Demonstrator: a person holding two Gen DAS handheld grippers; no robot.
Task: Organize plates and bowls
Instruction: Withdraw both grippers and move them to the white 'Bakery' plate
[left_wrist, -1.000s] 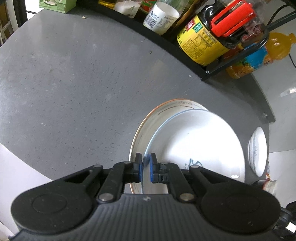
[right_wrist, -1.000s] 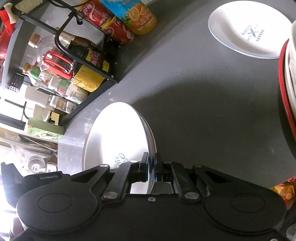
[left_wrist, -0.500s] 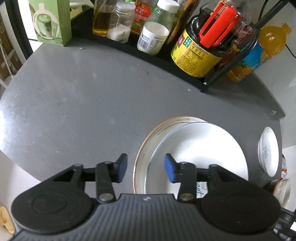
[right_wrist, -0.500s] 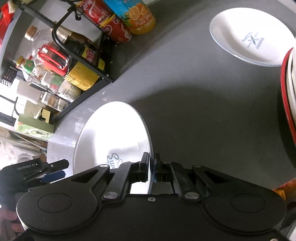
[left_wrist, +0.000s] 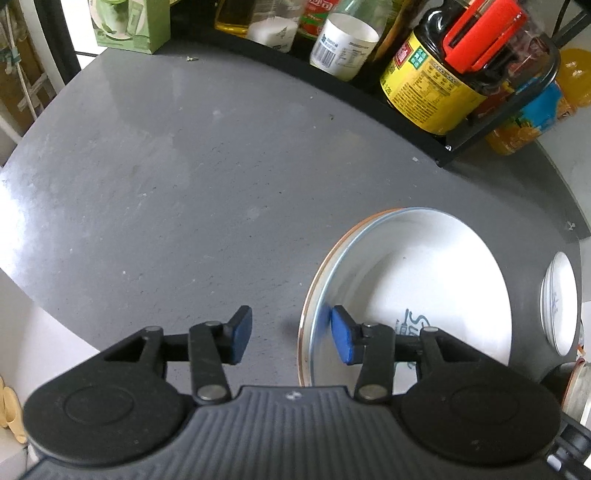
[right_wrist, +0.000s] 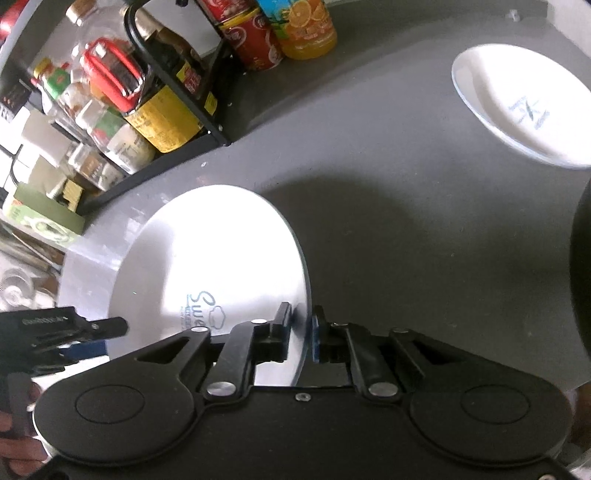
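Since a second ago, left gripper (left_wrist: 291, 334) fingers have spread off the white plate (right_wrist: 221, 266), now stacked; right gripper (right_wrist: 300, 332) barely pinches its rim; another plate (right_wrist: 524, 107) waits on the worktop (left_wrist: 184, 166).

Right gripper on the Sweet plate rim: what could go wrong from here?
1. The right gripper pinches only the rim of the white plate that lies on an orange-rimmed plate; lifting could tip it or let it slip.
2. The open left gripper has one blue pad over the plate; a lift may knock it.
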